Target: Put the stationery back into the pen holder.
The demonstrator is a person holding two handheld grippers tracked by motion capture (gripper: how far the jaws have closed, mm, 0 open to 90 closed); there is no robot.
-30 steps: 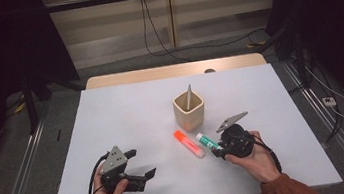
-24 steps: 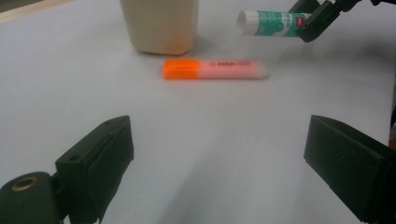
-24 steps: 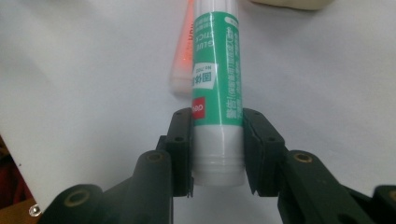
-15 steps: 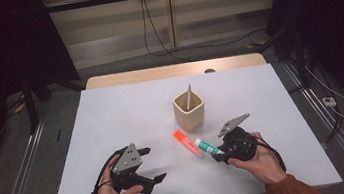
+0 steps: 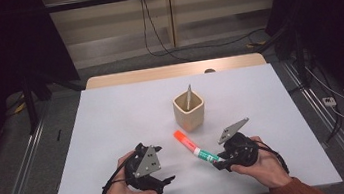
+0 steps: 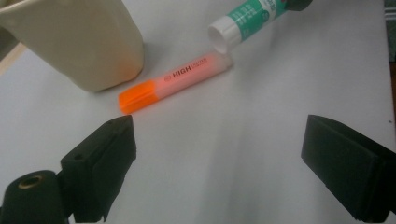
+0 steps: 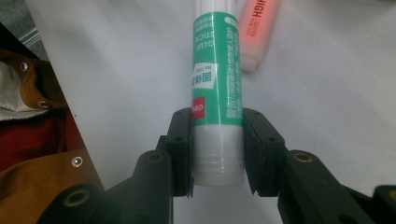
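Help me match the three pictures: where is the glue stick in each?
High view: glue stick low, right of centre, in the right tool.
Left gripper view: glue stick at the top edge.
Right gripper view: glue stick centre, clamped.
Shared landmark: the orange highlighter beside it.

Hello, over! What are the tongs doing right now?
Right tongs shut on glue stick. Left tongs open, facing orange highlighter. Nothing between them.
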